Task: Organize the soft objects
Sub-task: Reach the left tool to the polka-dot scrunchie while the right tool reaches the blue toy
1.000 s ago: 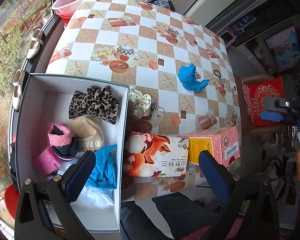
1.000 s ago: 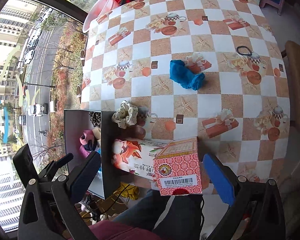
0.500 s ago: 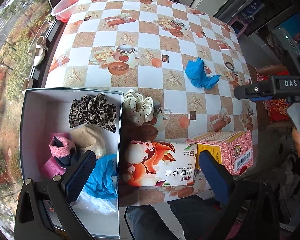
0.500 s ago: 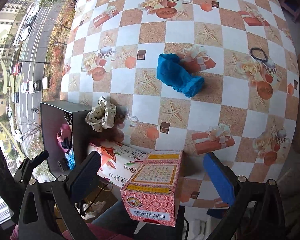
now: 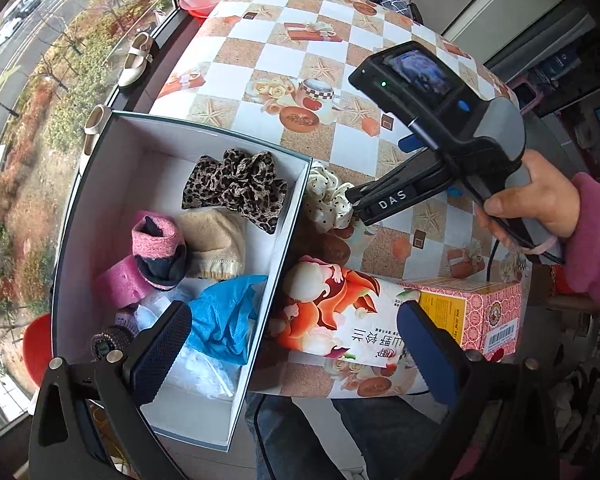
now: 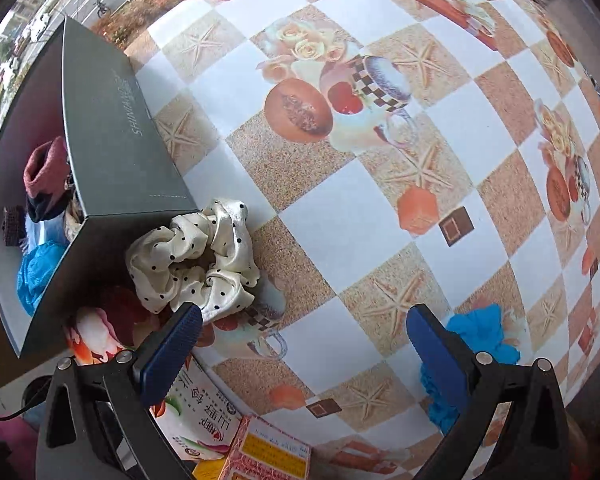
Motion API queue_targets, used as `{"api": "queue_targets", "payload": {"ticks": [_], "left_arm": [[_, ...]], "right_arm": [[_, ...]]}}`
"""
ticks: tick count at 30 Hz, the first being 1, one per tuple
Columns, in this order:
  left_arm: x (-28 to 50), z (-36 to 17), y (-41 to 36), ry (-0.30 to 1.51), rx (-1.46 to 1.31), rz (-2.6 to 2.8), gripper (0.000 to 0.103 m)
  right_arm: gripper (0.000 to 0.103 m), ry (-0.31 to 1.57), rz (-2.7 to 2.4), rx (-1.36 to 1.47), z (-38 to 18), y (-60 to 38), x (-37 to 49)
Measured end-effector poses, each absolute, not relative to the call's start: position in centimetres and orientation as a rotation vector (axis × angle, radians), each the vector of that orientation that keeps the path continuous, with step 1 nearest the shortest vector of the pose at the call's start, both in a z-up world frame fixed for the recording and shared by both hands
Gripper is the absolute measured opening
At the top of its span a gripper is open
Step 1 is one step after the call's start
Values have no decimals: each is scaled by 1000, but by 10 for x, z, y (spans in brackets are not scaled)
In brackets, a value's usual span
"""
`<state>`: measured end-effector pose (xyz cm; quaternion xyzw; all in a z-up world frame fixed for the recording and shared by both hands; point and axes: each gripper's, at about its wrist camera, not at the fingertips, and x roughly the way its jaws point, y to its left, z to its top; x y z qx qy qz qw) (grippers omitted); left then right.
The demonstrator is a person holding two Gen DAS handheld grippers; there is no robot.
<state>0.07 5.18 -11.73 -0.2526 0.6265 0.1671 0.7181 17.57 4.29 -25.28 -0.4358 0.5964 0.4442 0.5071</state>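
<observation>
Beside box [image 6: 112,128] wall: dotted scrunchie [image 6: 196,256], tissue pack [image 5: 340,316] nr.

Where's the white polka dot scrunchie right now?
The white polka dot scrunchie lies on the table, against the outside wall of the grey box, just ahead of the open right tool.

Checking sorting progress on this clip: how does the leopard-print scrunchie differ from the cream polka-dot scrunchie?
The leopard-print scrunchie is dark brown with a spotted animal pattern; the cream polka-dot scrunchie is pale and shiny with small black dots. The leopard-print one already lies inside the grey box, while the cream one sits on the table against the box's outer wall, with the open right gripper close by. Both are gathered fabric rings.
</observation>
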Motion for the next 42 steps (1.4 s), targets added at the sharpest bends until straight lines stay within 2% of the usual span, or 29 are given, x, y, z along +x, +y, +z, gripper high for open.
{"api": "queue_targets", "payload": {"ticks": [7,12,17,20,22,25,33,38,42], "left_arm": [[2,-133,50,1413,-630,406,103],[27,-138,42,1424,-611,369,103],[57,-137,37,1416,-594,329,103],[77,-138,38,1416,-583,320,103],[94,-142,38,1423,-569,328,103],[122,-151,35,1425,-523,341,103],[185,-213,24,1491,-498,355,102],[206,-242,24,1528,-470,376,102],[217,-262,22,1548,-451,398,102]], "right_arm": [[103,1276,963,-1187,-286,48,170],[103,1225,787,-1146,-278,20,212],[103,1240,799,-787,-229,-38,256],[103,1297,699,-673,-231,-75,279],[103,1400,655,-667,-253,-80,292],[103,1450,558,-677,-276,-94,301],[103,1571,362,-445,-284,-209,329],[103,1531,461,-358,-265,-219,330],[103,1531,496,-369,-270,-196,334]]}}
